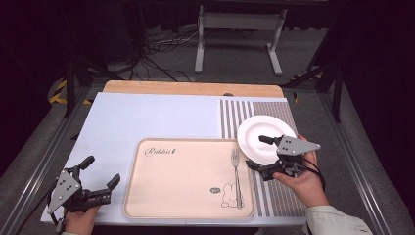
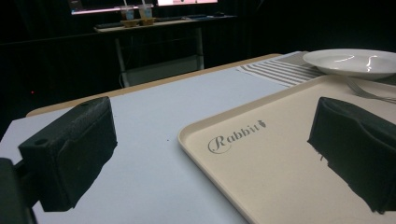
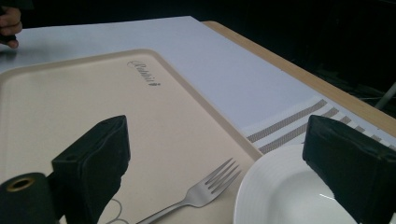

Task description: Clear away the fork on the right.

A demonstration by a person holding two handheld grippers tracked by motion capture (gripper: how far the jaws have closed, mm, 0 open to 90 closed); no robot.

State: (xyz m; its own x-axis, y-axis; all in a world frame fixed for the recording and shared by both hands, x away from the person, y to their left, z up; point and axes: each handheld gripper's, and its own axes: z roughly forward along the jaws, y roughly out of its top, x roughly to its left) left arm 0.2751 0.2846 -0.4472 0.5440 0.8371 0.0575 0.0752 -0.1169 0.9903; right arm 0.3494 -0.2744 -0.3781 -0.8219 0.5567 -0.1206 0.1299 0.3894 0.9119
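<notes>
I keep my right gripper (image 1: 258,152), jaws apart and empty, level to straddle the round white ceramic plate's (image 1: 254,131) rim squarely.

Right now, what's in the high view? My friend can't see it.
A beige tray with a fork on it lies on a table. A white plate sits beside it, under the open right gripper. The open left gripper waits left of the tray.
</notes>
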